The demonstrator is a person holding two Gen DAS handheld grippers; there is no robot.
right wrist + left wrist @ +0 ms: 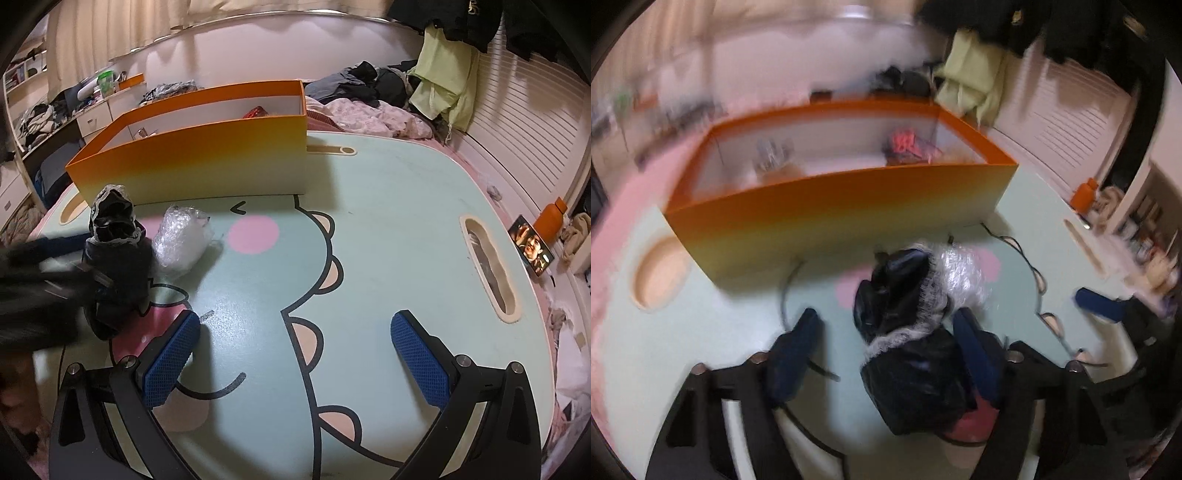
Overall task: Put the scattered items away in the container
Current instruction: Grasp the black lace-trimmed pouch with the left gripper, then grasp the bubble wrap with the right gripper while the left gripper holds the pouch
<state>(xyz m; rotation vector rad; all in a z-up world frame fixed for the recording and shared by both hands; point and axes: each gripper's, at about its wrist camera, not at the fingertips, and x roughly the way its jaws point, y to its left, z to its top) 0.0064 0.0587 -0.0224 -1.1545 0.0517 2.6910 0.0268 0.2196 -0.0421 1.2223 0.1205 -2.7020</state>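
No readable writing or brand anywhere. Left gripper (886,332) angled down twd table (388,229), jaws partway in w/ black glossy bundle (905,321) between them; whether pads actually press it, can't tell (blur). Bubble wrap (183,238) lies just beside bundle, in front of orange box (192,162). Right gripper (295,354) tilted down over table, fingers wide apart, nothing in them

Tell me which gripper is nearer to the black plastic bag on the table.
Left. The left gripper has the black plastic bag between its fingers, while the right gripper hangs open over bare table off to the side.
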